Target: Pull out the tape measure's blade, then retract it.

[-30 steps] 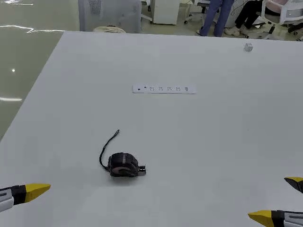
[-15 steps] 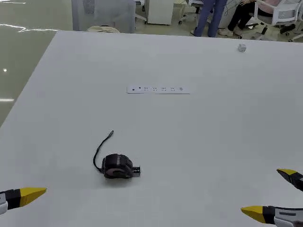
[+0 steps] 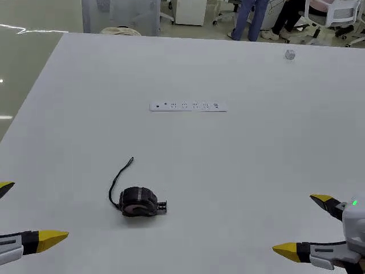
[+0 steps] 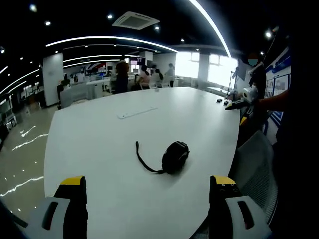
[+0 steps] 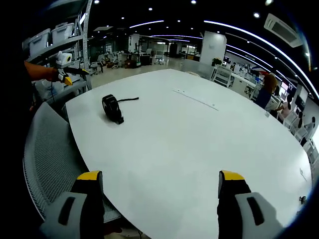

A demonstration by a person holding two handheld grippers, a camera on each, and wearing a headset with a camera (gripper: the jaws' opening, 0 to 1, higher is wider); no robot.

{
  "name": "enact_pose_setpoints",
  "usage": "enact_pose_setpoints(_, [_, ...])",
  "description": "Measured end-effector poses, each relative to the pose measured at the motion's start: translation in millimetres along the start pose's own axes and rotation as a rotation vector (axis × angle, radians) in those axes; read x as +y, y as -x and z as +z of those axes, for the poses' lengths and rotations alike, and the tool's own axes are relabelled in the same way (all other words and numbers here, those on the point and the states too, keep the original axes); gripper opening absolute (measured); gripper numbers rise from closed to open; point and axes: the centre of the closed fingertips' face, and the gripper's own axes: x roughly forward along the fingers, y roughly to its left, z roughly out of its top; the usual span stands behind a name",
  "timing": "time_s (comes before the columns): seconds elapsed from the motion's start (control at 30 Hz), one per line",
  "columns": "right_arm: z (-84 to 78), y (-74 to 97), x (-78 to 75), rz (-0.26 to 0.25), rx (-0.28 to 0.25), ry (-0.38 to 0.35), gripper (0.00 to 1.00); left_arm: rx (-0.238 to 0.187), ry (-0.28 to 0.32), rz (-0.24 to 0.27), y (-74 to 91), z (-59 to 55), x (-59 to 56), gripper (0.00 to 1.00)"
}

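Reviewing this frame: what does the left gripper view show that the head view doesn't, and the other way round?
The left gripper view adds the ceiling lights and a mesh chair at the table's edge. The head view adds the blade tip poking from the case, and the individual sockets on the power strip. Both share the white table, the tape measure with its strap, and the left gripper and right gripper, jaws apart, neither touching the tape measure.

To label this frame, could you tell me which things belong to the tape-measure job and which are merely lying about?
Job: tape measure, left gripper, right gripper, both open.
Lying about: power strip, small grey object near the far edge.
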Motion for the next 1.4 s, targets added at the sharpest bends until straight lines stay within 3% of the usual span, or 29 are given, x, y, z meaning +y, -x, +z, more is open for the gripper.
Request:
enact_pose_setpoints(0.2, [10.5, -19.3, 6.4, 0.049, -0.004, 0.019, 0.97, 0.026, -0.030, -0.052, -23.6, 2.9, -6.9, 1.00])
enact_pose_setpoints(0.33, [19.4, -37.3, 14.5, 0.084, -0.012, 0.048, 0.95, 0.036, -0.100, -0.101, -41.6, 5.1, -14.0, 1.00])
enact_pose_setpoints(0.5, [29.7, -60.5, 23.5, 0.127, -0.008, 0.086, 0.92, 0.093, -0.160, -0.165, -59.9, 1.4, -24.8, 1.00])
enact_pose_setpoints(0.83, [47.2, -89.1, 42.8, 0.218, 0.004, 0.158, 0.87, 0.142, -0.255, -0.260, -85.0, 7.3, -38.9, 0.97])
enact_pose_setpoints(0.97, [55.5, -104.5, 55.7, 0.266, 0.006, 0.198, 0.85, 0.177, -0.326, -0.308, -98.6, 8.9, -47.9, 0.96])
enact_pose_setpoints(1.4, [81.4, -139.0, 82.1, 0.361, 0.001, 0.275, 0.80, 0.227, -0.390, -0.411, -123.7, 8.8, -70.2, 0.90])
